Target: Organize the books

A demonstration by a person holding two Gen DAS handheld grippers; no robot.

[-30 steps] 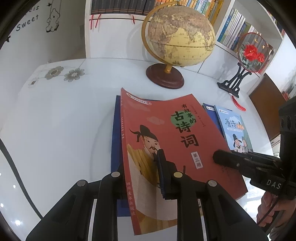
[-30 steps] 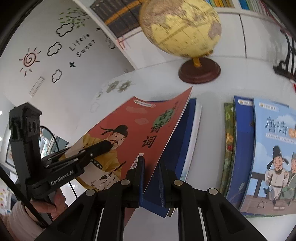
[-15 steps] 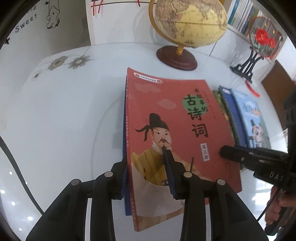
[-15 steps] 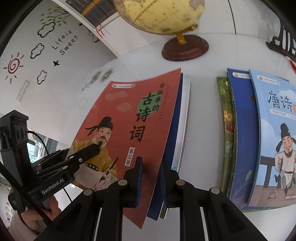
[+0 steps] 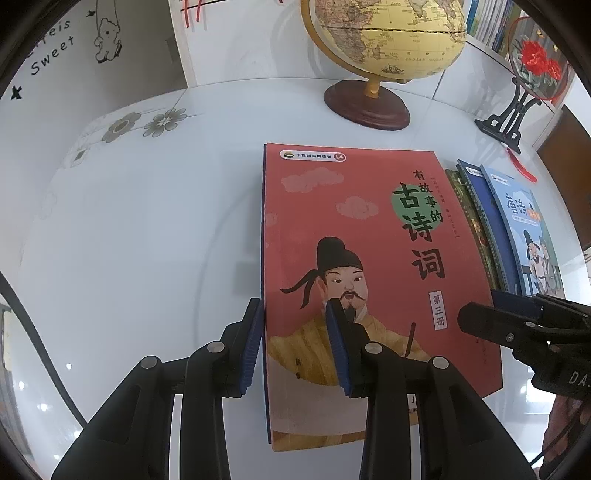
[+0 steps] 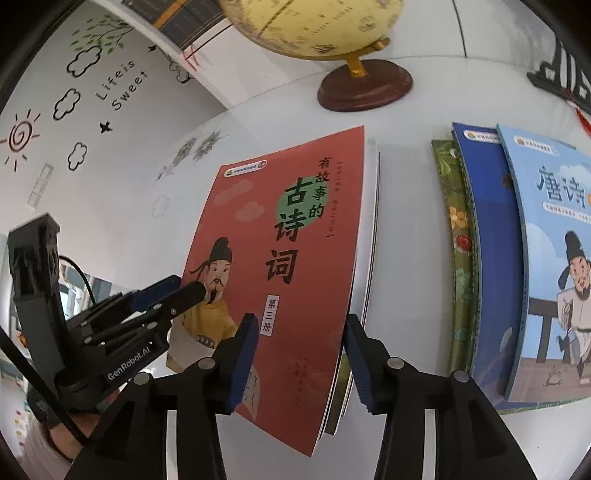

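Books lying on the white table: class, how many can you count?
5. The red book lies atop a blue book; to their right overlap a green book, a dark blue book and a light blue book. More may hide under the red book.

My red book [image 5: 369,236] hides the books under it; the globe [image 5: 388,33] is cut off at the top edge.

The red book [image 5: 369,236] has a smooth paper cover with a soft sheen; the white table [image 5: 147,229] is glossy; the far globe's base [image 5: 365,107] looks polished wood
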